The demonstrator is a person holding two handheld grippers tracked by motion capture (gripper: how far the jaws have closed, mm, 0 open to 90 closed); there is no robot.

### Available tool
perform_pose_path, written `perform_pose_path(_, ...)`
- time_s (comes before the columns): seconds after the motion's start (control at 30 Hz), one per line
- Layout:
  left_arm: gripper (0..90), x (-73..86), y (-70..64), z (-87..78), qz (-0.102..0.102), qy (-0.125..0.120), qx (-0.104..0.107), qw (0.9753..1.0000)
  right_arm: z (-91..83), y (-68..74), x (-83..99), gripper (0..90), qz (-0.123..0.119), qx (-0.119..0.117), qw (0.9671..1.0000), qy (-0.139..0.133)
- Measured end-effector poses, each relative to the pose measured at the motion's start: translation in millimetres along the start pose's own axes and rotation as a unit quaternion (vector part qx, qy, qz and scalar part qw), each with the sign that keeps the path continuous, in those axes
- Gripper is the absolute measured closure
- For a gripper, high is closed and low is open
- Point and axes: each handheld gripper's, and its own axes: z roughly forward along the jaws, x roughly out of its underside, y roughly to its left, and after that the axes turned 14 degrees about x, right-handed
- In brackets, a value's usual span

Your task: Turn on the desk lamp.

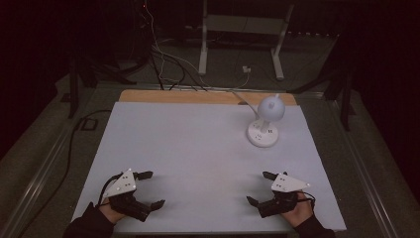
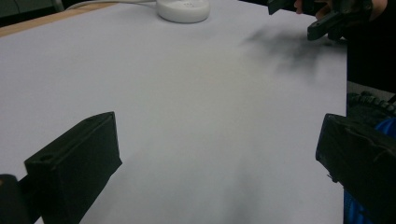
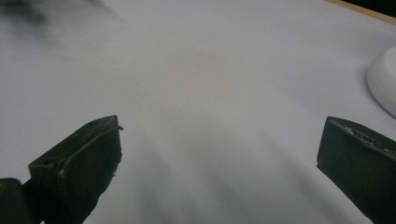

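Left gripper (image 1: pixel 149 189) and right gripper (image 1: pixel 258 187) by near edge, fingers spread, lamp (image 1: pixel 264 124) well apart

High view: above the near edge, looking forward and down on the whole table (image 1: pixel 198 139).
Left gripper view: low, close, facing far-right.
Right gripper view: low, close, facing far-left.
Shared: lamp (image 1: pixel 265 121) base (image 2: pixel 183 9).

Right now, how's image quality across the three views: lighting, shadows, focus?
High view: dim, room nearly black, white table sheet evenly lit, small white lamp sharp, soft shadows beside both hand-held grippers. Left gripper view: close jaws soft, a smeared dark shadow under the right hand-held gripper. Right gripper view: jaws blurred at the edges, faint streaky shadows on the sheet, lamp base cut off at the frame edge.
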Motion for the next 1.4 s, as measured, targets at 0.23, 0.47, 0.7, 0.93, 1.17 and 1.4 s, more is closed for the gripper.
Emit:
perform_pose_path(0.23,0.3,0.8,-2.6,-0.1,0.006,0.007,0.004,1.0000,-5.2,6.0,-6.2,0.0,-0.007,-0.002,1.0000,-0.004)
perform_pose_path(0.47,0.3,0.5,-1.7,-0.3,0.004,0.003,0.003,1.0000,-7.4,6.4,-13.0,0.0,0.004,-0.013,0.9999,-0.005)
perform_pose_path(0.7,0.3,0.6,-1.6,-0.6,0.003,0.001,0.003,1.0000,-10.0,4.2,-21.8,0.0,0.004,-0.010,0.9998,-0.017)
perform_pose_path(0.93,0.3,0.6,-1.3,-0.6,0.002,0.000,0.003,1.0000,-9.7,2.3,-29.8,0.0,0.008,-0.007,0.9997,-0.022)
perform_pose_path(1.17,0.3,0.5,-1.7,-0.8,0.003,0.000,0.004,1.0000,-8.6,-1.3,-32.7,1.2,0.017,-0.011,0.9997,-0.015)
perform_pose_path(1.4,0.3,0.3,-2.0,-1.3,0.004,0.000,0.004,1.0000,-8.7,-4.1,-35.2,1.2,0.010,0.001,0.9997,-0.021)
